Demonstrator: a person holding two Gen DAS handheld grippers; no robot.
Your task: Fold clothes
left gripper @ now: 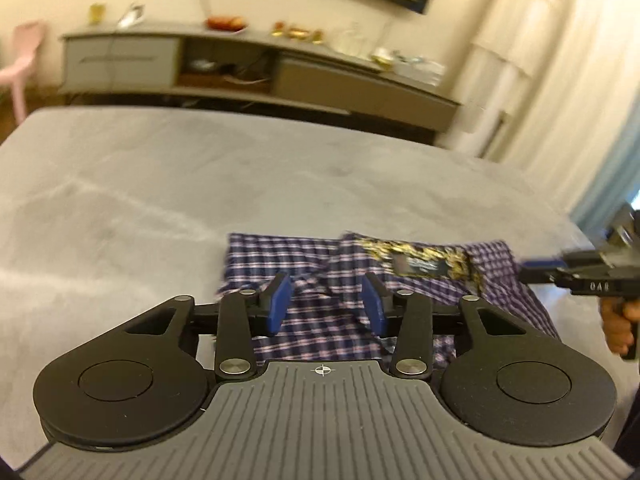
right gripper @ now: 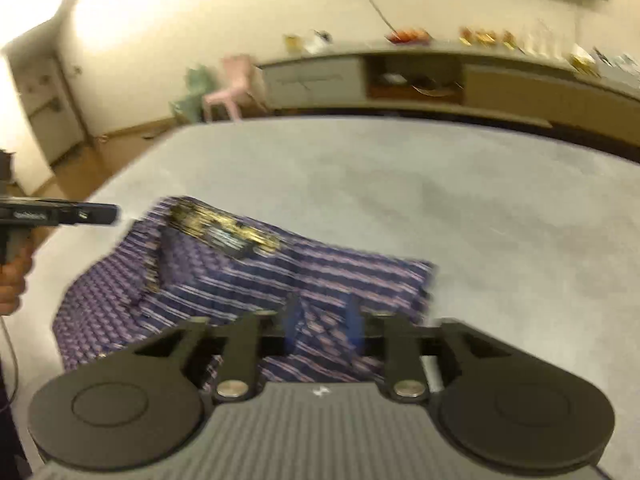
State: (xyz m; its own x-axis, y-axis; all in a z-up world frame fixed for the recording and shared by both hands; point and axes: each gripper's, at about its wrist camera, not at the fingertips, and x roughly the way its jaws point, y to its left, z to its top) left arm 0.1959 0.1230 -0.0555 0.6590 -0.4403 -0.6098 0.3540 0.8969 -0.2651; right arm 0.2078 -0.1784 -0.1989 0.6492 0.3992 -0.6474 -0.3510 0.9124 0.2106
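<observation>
A purple and white plaid shirt [left gripper: 320, 256] lies partly folded on the grey bed [left gripper: 160, 184], its black and gold neck label [left gripper: 420, 264] facing up. My left gripper [left gripper: 327, 304] hovers over the shirt's near part, its blue pads [left gripper: 280, 304] apart with only fabric showing beneath the gap. In the blurred right wrist view the shirt [right gripper: 240, 280] lies below my right gripper [right gripper: 323, 320], whose pads stand apart above the cloth. Each gripper also shows from the side in the other's view: the right gripper [left gripper: 536, 268] at the shirt's right edge, the left gripper [right gripper: 108, 214] just off its left edge.
A long low sideboard [left gripper: 256, 68] with dishes and bottles runs along the far wall beyond the bed. A pink chair [left gripper: 20, 68] stands at the far left. Pale curtains [left gripper: 560, 80] hang on the right. Bare grey bedding [right gripper: 480, 216] stretches around the shirt.
</observation>
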